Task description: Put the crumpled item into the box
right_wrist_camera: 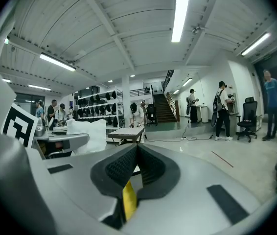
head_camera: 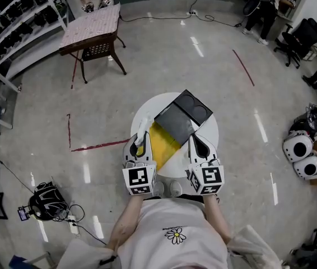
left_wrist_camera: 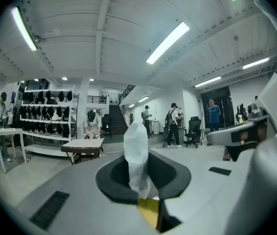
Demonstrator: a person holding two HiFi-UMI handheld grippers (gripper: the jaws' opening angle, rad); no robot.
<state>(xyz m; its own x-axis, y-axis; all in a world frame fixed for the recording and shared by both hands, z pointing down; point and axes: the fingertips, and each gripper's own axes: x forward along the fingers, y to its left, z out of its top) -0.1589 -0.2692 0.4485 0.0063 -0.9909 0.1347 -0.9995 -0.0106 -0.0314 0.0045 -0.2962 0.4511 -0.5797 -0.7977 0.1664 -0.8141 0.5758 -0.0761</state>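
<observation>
From the round white table before me: a cloth-topped wooden table stands beyond, leftward; dark-stocked shelves farther left; a red floor stripe beyond, rightward; a black office chair past that.

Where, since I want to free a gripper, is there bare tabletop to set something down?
Bare table shows left of the black box, and a thin strip lies between box and right rim. The middle and near edge are crowded: box, yellow sheet, left gripper, right gripper.
</observation>
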